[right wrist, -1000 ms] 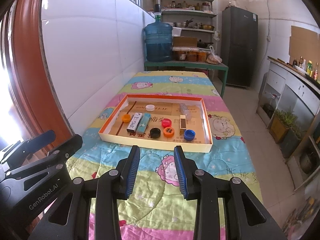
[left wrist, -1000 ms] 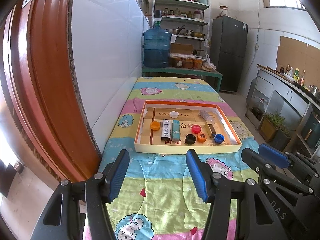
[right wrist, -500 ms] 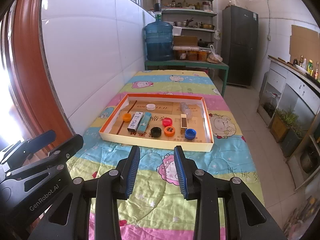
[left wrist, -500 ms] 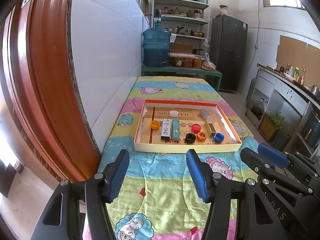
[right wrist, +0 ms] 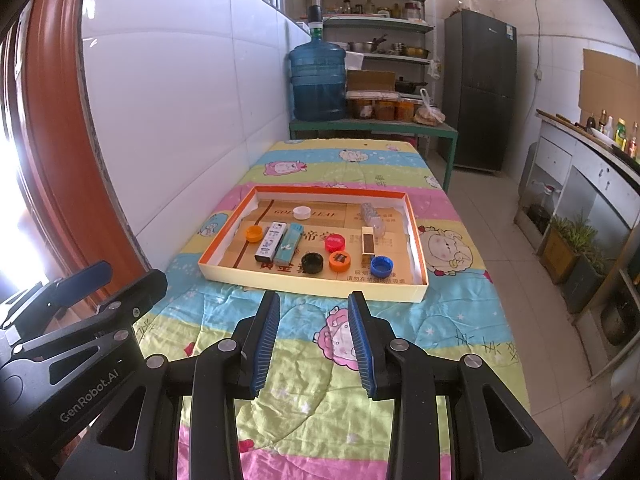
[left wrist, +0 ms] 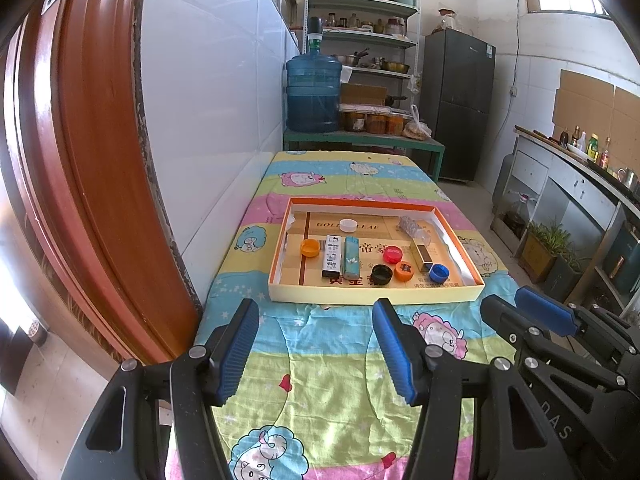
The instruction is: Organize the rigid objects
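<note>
Here, a shallow orange-rimmed tray (left wrist: 376, 294) sits on a desk covered with a striped cartoon quilt (left wrist: 344, 344), its left edge against a white tiled wall. All the small rigid things lie inside the tray. A white cap (left wrist: 347, 224) sits toward the far edge. An orange cap (left wrist: 310, 247) lies near the tray's left wall. Beside it, two slim boxes, one white (left wrist: 331, 256) and one teal (left wrist: 351, 258), lie side by side, touching. Toward the near right are a red cap (left wrist: 392, 254), a black cap (left wrist: 381, 274), a second orange cap (left wrist: 404, 271), a blue cap (left wrist: 439, 272) and a small gold box (left wrist: 423, 256). A clear bottle (left wrist: 412, 227) lies on its side near the far right corner.

Both grippers hover above the near edge of the desk, well short of the tray. The left gripper (left wrist: 316, 348) has its fingers spread wide, holding nothing. The right gripper (right wrist: 314, 340) has its fingers apart by a narrower gap, also empty.

The things already lie in the tray, so this could fit either a sorting about to start or one just completed. If any cap is to be picked, a grip across its rim from straight above would likely hold best, since caps are low and can skid on the cardboard.
</note>
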Demonstrator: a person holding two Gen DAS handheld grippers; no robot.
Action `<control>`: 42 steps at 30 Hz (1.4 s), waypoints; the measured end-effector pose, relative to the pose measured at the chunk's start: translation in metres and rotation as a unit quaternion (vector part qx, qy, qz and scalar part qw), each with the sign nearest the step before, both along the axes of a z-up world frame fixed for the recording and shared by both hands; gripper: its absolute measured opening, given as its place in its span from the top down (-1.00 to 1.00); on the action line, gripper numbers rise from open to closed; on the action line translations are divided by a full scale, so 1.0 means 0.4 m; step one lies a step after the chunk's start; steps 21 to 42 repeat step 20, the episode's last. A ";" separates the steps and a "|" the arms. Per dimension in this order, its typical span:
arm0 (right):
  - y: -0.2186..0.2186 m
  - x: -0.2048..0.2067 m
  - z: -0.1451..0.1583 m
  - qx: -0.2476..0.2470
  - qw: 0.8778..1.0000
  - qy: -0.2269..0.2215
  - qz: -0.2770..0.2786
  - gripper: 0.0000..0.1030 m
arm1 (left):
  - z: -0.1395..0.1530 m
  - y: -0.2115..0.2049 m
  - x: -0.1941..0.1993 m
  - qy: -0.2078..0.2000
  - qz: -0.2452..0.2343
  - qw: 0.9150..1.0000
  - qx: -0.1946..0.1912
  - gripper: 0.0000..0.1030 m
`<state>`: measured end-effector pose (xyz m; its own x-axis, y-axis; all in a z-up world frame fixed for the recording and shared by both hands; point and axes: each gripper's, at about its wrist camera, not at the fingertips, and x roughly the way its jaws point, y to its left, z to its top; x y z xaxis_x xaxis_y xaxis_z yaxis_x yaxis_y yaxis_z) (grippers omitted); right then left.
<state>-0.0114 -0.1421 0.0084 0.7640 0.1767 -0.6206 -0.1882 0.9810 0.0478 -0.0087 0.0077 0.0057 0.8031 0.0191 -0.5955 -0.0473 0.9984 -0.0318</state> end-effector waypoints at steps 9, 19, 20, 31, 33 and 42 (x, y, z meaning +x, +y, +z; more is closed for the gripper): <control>-0.001 0.005 -0.010 0.002 1.000 0.003 -0.002 0.30 | -0.017 0.000 -0.001 0.003 0.000 1.000 0.002 -0.14; -0.001 0.006 -0.013 0.003 1.000 0.004 -0.001 0.30 | -0.023 0.000 0.002 0.006 -0.001 1.000 0.000 -0.14; 0.000 0.005 -0.014 0.003 1.000 0.005 -0.001 0.30 | -0.024 0.001 0.002 0.006 0.000 1.000 0.000 -0.14; 0.000 0.005 -0.014 0.003 1.000 0.005 -0.001 0.30 | -0.024 0.001 0.002 0.006 0.000 1.000 0.000 -0.14; 0.000 0.005 -0.014 0.003 1.000 0.005 -0.001 0.30 | -0.024 0.001 0.002 0.006 0.000 1.000 0.000 -0.14; 0.000 0.005 -0.014 0.003 1.000 0.005 -0.001 0.30 | -0.024 0.001 0.002 0.006 0.000 1.000 0.000 -0.14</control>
